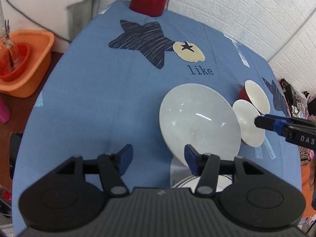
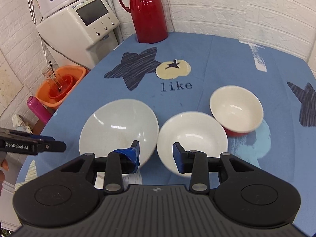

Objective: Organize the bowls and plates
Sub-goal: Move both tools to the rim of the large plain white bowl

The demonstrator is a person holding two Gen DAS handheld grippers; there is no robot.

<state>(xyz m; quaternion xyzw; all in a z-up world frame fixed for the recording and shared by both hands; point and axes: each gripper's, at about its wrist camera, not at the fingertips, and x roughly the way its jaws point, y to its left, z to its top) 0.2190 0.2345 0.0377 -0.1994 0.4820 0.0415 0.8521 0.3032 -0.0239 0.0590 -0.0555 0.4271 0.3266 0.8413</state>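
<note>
A large pale plate [image 2: 118, 126] lies on the blue tablecloth; it also shows in the left wrist view [image 1: 199, 118]. Right of it stands a white bowl [image 2: 192, 136], seen too in the left wrist view [image 1: 247, 122]. A red bowl with a white inside [image 2: 237, 108] sits behind it, tilted, and shows in the left wrist view [image 1: 256, 95]. My right gripper [image 2: 156, 154] is open, its fingers astride the white bowl's near left rim. My left gripper [image 1: 158, 158] is open and empty, over the cloth by the plate's near edge. A striped plate [image 1: 189, 183] lies partly hidden under it.
A red thermos jug [image 2: 150, 11] stands at the table's far edge. An orange basin [image 2: 61, 86] with a glass and a water dispenser [image 2: 83, 25] are off the table's left side. A pink bottle [image 2: 37, 108] stands by the basin. The cloth [image 1: 98, 98] spreads left of the plate.
</note>
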